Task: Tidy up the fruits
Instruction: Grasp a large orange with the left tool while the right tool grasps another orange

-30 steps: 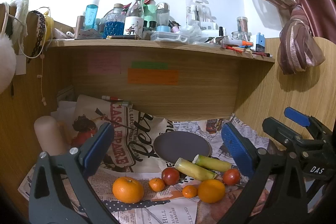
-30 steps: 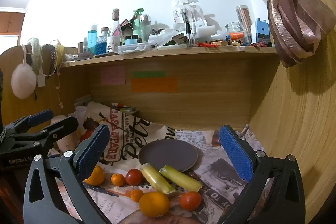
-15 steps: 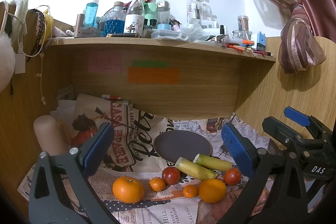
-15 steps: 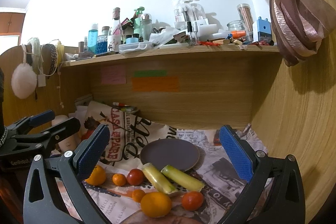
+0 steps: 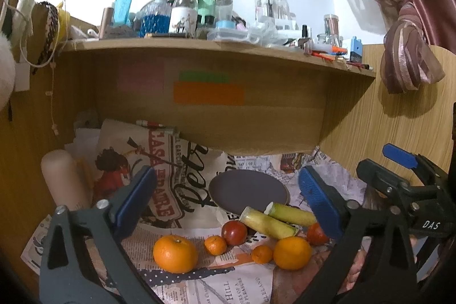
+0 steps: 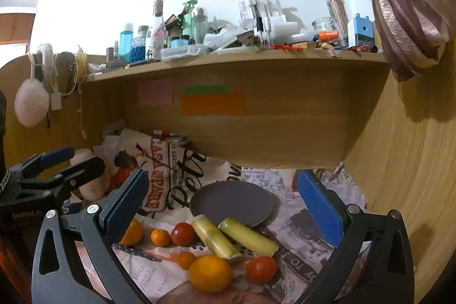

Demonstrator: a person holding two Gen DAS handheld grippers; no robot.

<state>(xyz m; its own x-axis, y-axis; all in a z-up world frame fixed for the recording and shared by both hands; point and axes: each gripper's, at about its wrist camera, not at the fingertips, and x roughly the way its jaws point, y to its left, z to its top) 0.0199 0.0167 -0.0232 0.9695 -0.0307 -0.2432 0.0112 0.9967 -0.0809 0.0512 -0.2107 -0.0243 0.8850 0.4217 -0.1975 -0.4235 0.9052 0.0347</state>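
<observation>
Fruit lies on newspaper in front of a grey plate (image 5: 247, 191) (image 6: 230, 203): two big oranges (image 5: 175, 250) (image 5: 292, 252), two small mandarins (image 5: 215, 245) (image 5: 261, 254), two red tomatoes (image 5: 234, 232) (image 6: 261, 269) and two yellow-green stalk pieces (image 5: 268, 222) (image 6: 247, 236). My left gripper (image 5: 225, 207) is open and empty, above the fruit. My right gripper (image 6: 222, 212) is open and empty, over the stalk pieces and the plate. The right gripper also shows at the right edge of the left wrist view (image 5: 399, 175).
A wooden shelf (image 5: 216, 47) crowded with bottles overhangs the desk. A printed tote bag (image 5: 159, 170) and a beige cylinder (image 5: 64, 178) sit at the back left. A wooden side panel (image 6: 404, 161) closes the right side. A tied curtain (image 5: 407, 56) hangs at upper right.
Both views have shifted only slightly; the right gripper has edged a little nearer the fruit. The fruit and plate have not moved.
</observation>
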